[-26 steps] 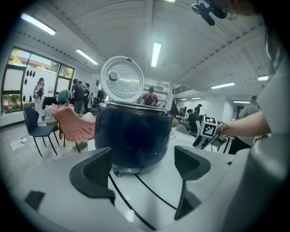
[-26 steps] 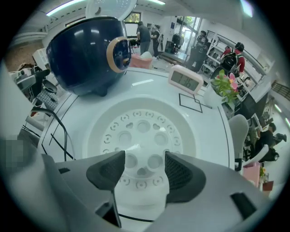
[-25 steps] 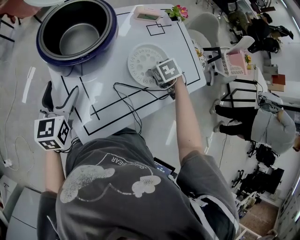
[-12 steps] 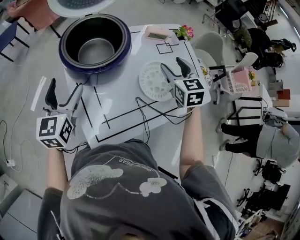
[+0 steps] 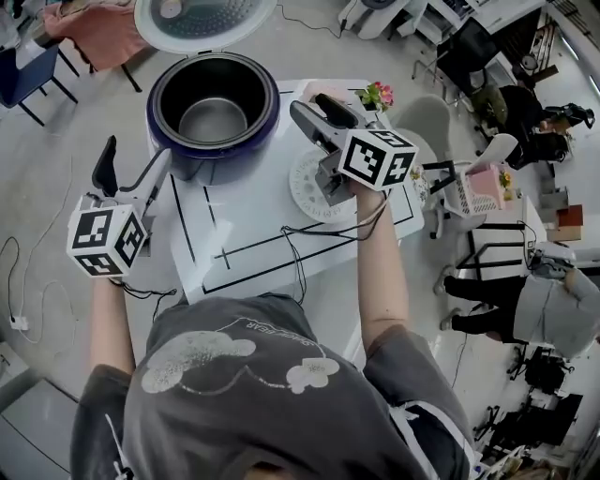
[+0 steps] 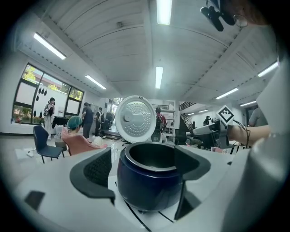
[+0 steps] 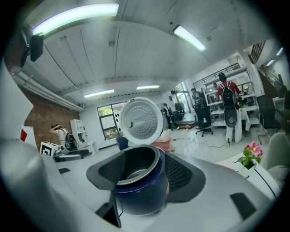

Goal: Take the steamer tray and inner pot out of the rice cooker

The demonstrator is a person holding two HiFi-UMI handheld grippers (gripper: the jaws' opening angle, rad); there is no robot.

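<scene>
Empty, jaws spread, the left gripper [image 5: 138, 155] and right gripper [image 5: 311, 105] flank the round dark-blue rice cooker [image 5: 187, 155] just ahead, its grey metal inner pot [image 5: 214, 117] seated between them, the white perforated steamer tray [image 5: 305, 185] already out below the right.

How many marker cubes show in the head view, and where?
2. One marker cube is at the left, beyond the white table; the other is over the steamer tray. None seems hidden.

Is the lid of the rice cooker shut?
No, the lid stands flipped up behind the rice cooker, and you can look straight down into the shiny inner pot.
</scene>
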